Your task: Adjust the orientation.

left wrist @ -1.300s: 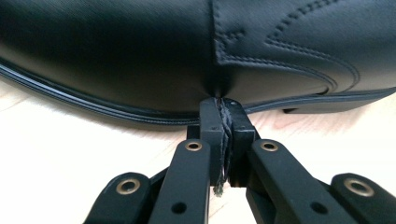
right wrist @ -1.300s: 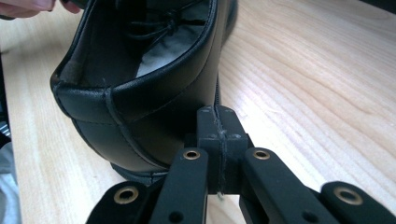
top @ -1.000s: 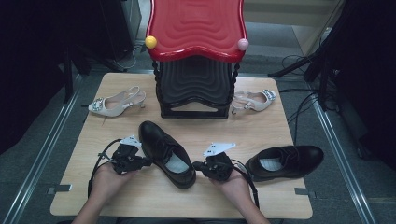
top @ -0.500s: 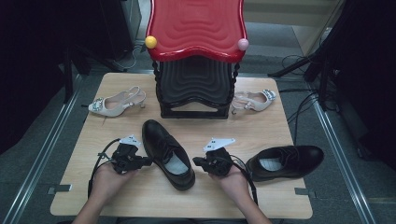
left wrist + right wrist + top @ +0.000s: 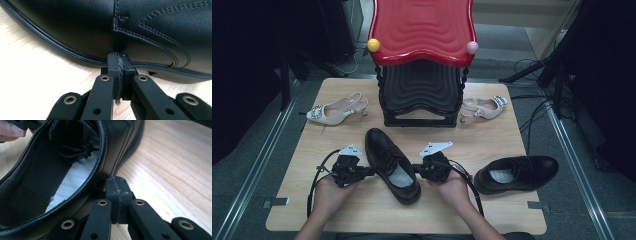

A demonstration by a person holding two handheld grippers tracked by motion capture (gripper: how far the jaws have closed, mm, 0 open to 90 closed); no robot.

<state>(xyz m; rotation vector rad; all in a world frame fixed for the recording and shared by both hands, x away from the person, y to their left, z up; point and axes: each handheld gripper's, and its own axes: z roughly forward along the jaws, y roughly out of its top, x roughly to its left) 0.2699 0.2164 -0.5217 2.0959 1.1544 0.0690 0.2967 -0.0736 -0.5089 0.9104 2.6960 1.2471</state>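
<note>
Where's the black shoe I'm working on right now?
In the high view the black shoe lies near the table's front middle, between the shut left tongs and right tongs, each against one of its sides.

Both hands low on the table, grippers pointing inward.
Left gripper [image 5: 371, 171] aims toward 3 o'clock, right gripper [image 5: 414, 169] toward 9 o'clock; each has its jaws pressed fully together, nothing between them.
</note>
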